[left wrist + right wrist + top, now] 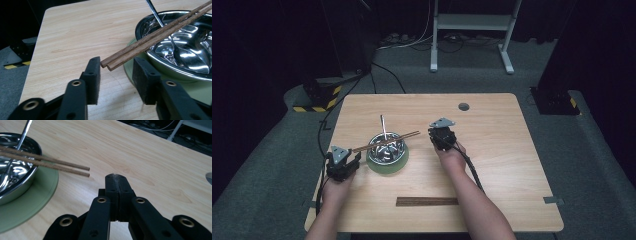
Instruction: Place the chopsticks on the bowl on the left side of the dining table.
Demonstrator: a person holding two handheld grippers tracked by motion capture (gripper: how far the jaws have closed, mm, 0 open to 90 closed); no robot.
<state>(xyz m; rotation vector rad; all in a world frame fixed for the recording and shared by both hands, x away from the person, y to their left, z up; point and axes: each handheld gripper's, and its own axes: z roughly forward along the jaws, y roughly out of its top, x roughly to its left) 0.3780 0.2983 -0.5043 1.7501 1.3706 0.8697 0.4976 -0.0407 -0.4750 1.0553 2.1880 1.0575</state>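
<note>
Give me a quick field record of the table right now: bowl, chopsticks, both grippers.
bowl: steel bowl on a green plate, spoon standing in it
chopsticks: pair lying across the bowl's rim
left gripper: open, chopstick ends between the jaws, pads not pressing
right gripper: shut, empty, just off the chopsticks' far ends
other: wooden strip near the table's front edge

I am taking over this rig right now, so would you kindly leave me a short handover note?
Left gripper: open, its jaws either side of the near ends of the chopsticks, not pressing them.
Right gripper: shut, empty, near the chopsticks' other ends.
Chopsticks lie together across the steel bowl, which sits on a green plate; a spoon stands in the bowl.
Done: chopsticks laid on the bowl.
Left: probably just drawing both grippers back.
</note>
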